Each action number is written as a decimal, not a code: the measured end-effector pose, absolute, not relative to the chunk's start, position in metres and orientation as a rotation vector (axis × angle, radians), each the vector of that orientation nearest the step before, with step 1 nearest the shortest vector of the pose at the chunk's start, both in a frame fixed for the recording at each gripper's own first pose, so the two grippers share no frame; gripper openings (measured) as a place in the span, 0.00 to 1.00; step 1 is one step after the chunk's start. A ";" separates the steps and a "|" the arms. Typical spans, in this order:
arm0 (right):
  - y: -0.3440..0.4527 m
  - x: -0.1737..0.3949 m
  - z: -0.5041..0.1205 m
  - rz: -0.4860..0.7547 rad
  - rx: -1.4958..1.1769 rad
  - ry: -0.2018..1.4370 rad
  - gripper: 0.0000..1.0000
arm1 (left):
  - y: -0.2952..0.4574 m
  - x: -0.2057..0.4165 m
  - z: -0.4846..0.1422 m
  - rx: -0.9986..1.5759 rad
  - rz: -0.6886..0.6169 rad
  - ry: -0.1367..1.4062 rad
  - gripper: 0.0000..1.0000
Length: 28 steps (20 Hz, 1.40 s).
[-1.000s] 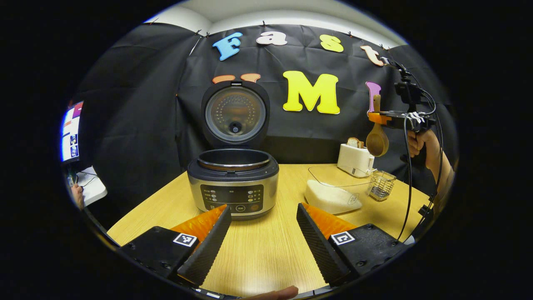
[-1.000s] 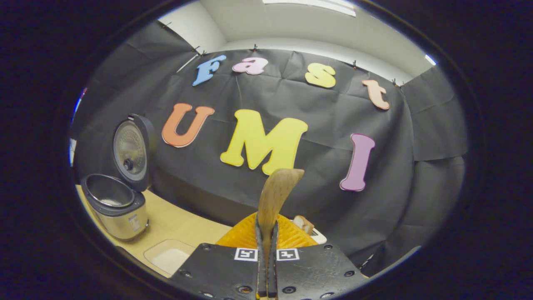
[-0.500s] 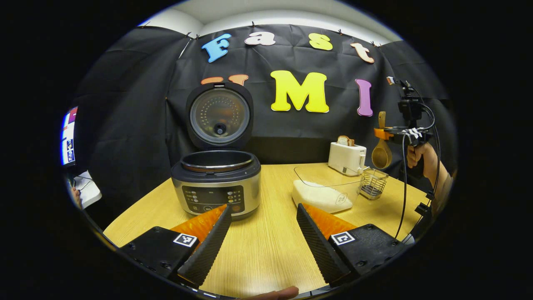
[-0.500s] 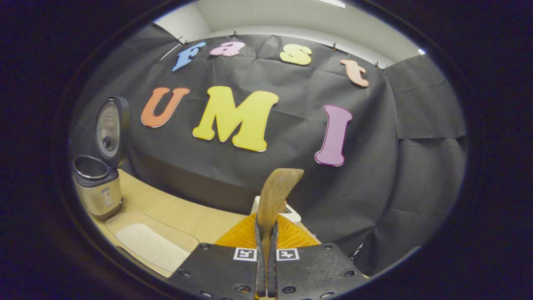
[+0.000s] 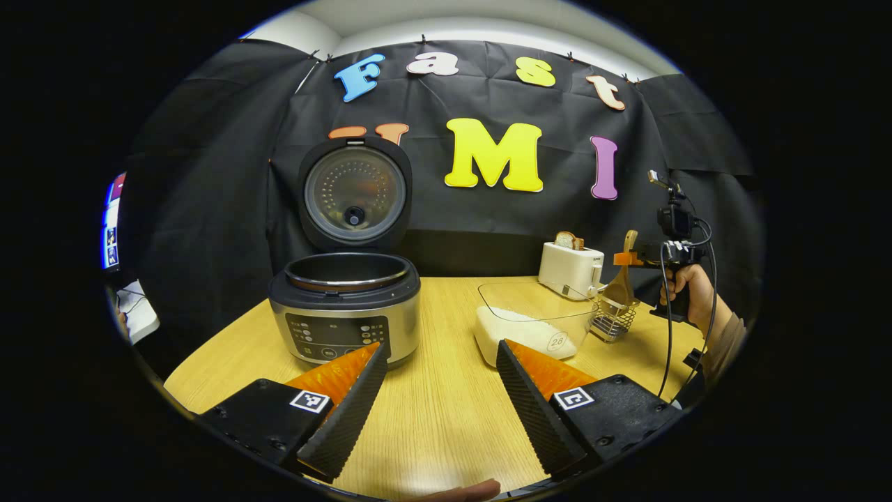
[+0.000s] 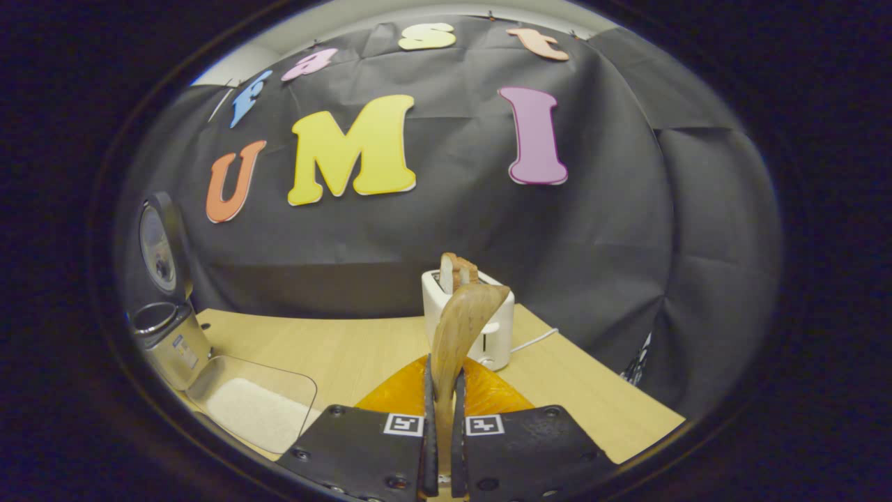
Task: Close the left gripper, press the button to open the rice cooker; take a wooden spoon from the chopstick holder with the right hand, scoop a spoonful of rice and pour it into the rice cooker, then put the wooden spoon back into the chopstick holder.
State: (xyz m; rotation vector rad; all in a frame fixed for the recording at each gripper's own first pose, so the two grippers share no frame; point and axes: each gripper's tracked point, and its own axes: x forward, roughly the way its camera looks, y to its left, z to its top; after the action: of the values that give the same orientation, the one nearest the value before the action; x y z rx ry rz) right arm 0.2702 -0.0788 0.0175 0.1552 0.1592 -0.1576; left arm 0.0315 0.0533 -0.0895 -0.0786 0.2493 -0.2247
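The right gripper is clenched on the smooth wooden spoon. In the left gripper view, the spoon's bowl sits in the wire-mesh chopstick holder near the table's right edge. The left gripper is released, ribbed fingers apart. The round metal rice cooker stands lid-up, beside the clear rice container. The right gripper view shows the boxy white toaster at the back edge.

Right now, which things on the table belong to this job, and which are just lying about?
Job: rice cooker, lid up; wooden spoon in the right claw; wire chopstick holder; clear tub of rice.

Lying about: white toaster with bread; left claw, open, idle.
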 end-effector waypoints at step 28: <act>-0.061 0.194 0.096 -0.097 0.104 0.008 0.95 | 0.132 0.125 0.038 -0.109 -0.069 0.133 1.00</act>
State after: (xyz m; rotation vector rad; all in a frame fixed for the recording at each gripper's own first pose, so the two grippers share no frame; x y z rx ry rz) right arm 0.1942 -0.0607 0.0961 0.1043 0.0079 -0.0968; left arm 0.1255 0.1322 0.0381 -0.1088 0.1325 -0.0689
